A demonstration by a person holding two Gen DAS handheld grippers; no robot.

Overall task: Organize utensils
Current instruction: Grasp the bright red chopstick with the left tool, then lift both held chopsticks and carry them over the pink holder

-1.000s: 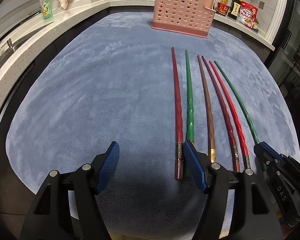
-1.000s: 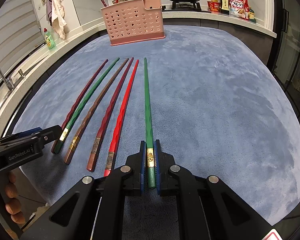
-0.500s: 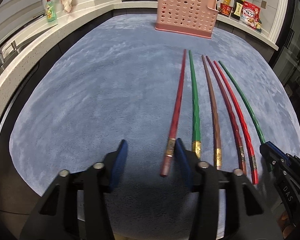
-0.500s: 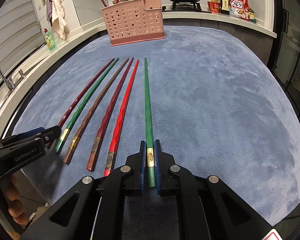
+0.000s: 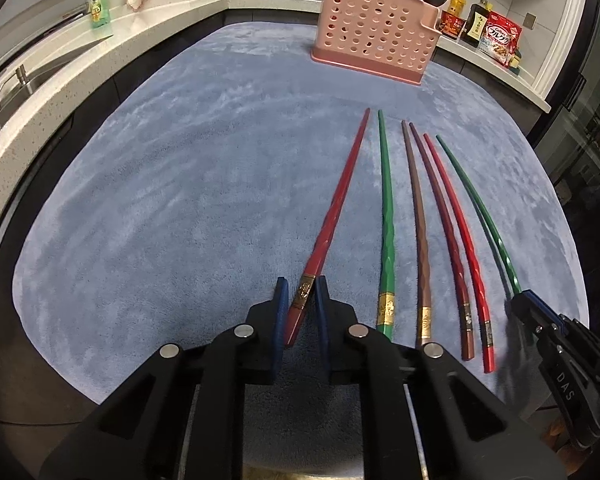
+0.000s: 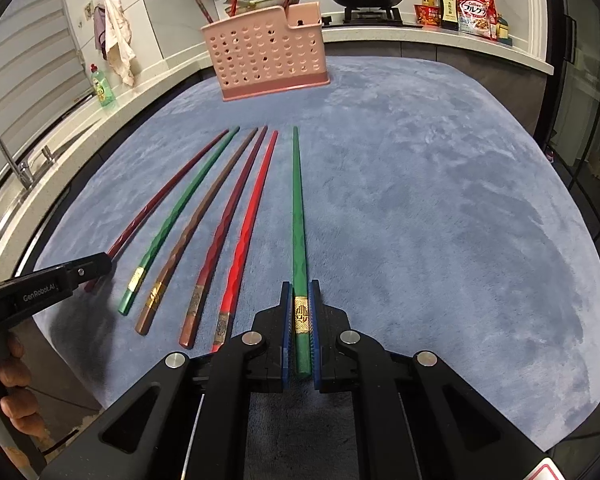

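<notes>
The left gripper (image 5: 302, 312) pinches the gold-banded end of the leftmost dark red chopstick (image 5: 336, 208), which angles away from the four loose chopsticks (image 5: 424, 232) on the blue mat (image 5: 180, 200). Right of them, the right gripper (image 6: 300, 332) clamps the green chopstick (image 6: 298, 216). Both point toward the pink holder (image 6: 266, 56); its contents are mostly hidden.

Your left gripper (image 5: 302, 312) is low and nearly closed, blue pads (image 5: 280, 304) flanking a chopstick (image 5: 332, 216). Your right gripper (image 6: 300, 332) is clamped on another.
</notes>
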